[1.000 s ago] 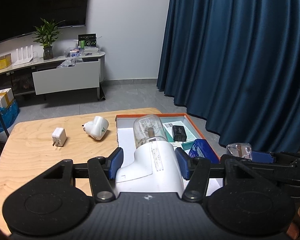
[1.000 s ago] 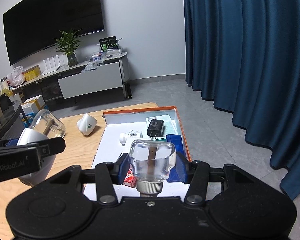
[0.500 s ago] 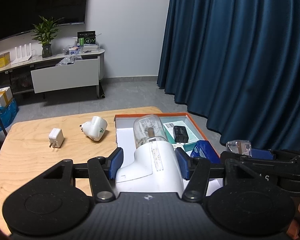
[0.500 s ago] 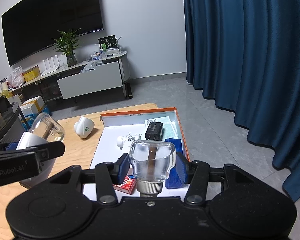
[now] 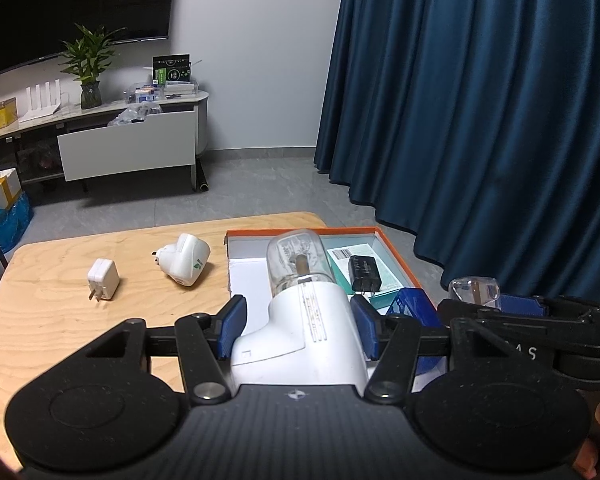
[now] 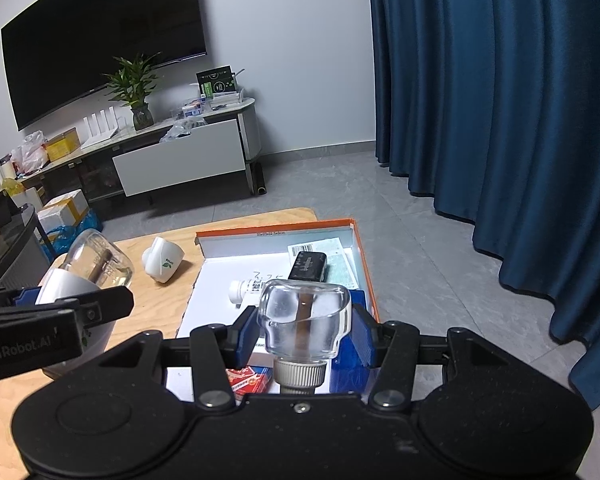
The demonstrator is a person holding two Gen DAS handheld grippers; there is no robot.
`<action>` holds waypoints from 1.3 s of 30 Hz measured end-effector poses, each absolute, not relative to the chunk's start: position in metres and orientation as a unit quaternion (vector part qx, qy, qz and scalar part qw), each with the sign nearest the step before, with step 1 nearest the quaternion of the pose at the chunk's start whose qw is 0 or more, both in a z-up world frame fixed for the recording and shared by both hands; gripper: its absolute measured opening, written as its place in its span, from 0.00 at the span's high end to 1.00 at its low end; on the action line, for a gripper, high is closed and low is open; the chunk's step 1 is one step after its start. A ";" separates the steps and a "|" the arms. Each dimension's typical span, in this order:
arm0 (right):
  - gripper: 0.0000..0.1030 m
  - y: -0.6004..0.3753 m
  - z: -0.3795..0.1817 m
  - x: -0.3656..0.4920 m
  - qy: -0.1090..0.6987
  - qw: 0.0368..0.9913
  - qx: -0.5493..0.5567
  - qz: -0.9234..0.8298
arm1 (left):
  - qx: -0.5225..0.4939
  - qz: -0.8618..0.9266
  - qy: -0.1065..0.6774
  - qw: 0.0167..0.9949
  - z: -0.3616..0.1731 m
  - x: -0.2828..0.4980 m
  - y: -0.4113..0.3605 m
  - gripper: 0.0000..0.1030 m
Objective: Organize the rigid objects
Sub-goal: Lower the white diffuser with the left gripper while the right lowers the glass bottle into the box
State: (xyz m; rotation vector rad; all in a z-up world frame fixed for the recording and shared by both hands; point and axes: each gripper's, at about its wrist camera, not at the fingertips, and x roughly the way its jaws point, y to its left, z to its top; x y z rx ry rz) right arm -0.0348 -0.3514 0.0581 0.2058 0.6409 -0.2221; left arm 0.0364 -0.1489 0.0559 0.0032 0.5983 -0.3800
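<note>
- Grip on the left: the left gripper has its 2 blue pads pressed on the sides of a white plug-in device, whose clear bottle end points forward over the box.
- Grip on the right: the right gripper is closed partway on a clear glass bottle, pads against its sides, grey screw cap toward the camera and a brown wick inside.
- Orange-rimmed box lies on the right part of the wooden table, beneath both held items.
- In the box: a black charger resting on a pale green card near the far right corner, a small white pill bottle on its side, a red card pack near the front edge, and a blue object at the right wall.
- On the bare table left of the box: a rounded white plug with a green mark, just beside the box.
- Further left, apart from it, a square white charger lies with its prongs toward the camera.
</note>
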 end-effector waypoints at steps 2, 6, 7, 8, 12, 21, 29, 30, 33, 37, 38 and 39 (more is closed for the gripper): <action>0.42 -0.353 0.058 -0.031 0.315 0.938 0.100 -0.108 | 0.000 -0.186 0.295 0.937 0.055 0.039 -0.149 0.44; 0.42 -0.355 0.058 -0.025 0.317 0.937 0.097 -0.107 | -0.002 -0.186 0.298 0.936 0.055 0.045 -0.150 0.44; 0.42 -0.357 0.058 -0.023 0.318 0.937 0.097 -0.107 | -0.002 -0.186 0.299 0.936 0.054 0.047 -0.150 0.44; 0.42 -0.357 0.058 -0.022 0.319 0.937 0.097 -0.106 | -0.002 -0.185 0.300 0.936 0.054 0.048 -0.150 0.44; 0.42 -0.362 0.059 -0.012 0.321 0.936 0.097 -0.103 | -0.004 -0.185 0.303 0.935 0.055 0.055 -0.152 0.44; 0.42 -0.370 0.061 0.012 0.324 0.937 0.088 -0.097 | -0.008 -0.185 0.311 0.932 0.051 0.072 -0.157 0.44; 0.42 -0.377 0.063 0.034 0.326 0.937 0.085 -0.091 | -0.008 -0.186 0.312 0.932 0.051 0.088 -0.163 0.44; 0.42 -0.378 0.063 0.037 0.326 0.937 0.083 -0.091 | -0.009 -0.185 0.313 0.932 0.051 0.090 -0.164 0.44; 0.42 -0.380 0.065 0.045 0.326 0.938 0.080 -0.089 | -0.008 -0.186 0.312 0.932 0.051 0.093 -0.166 0.44; 0.42 -0.383 0.065 0.053 0.326 0.938 0.079 -0.088 | -0.008 -0.186 0.312 0.932 0.051 0.099 -0.169 0.44; 0.42 -0.384 0.065 0.054 0.327 0.938 0.078 -0.088 | -0.008 -0.186 0.312 0.932 0.051 0.100 -0.169 0.44; 0.42 -0.384 0.064 0.056 0.328 0.937 0.078 -0.088 | -0.009 -0.186 0.313 0.931 0.050 0.102 -0.169 0.44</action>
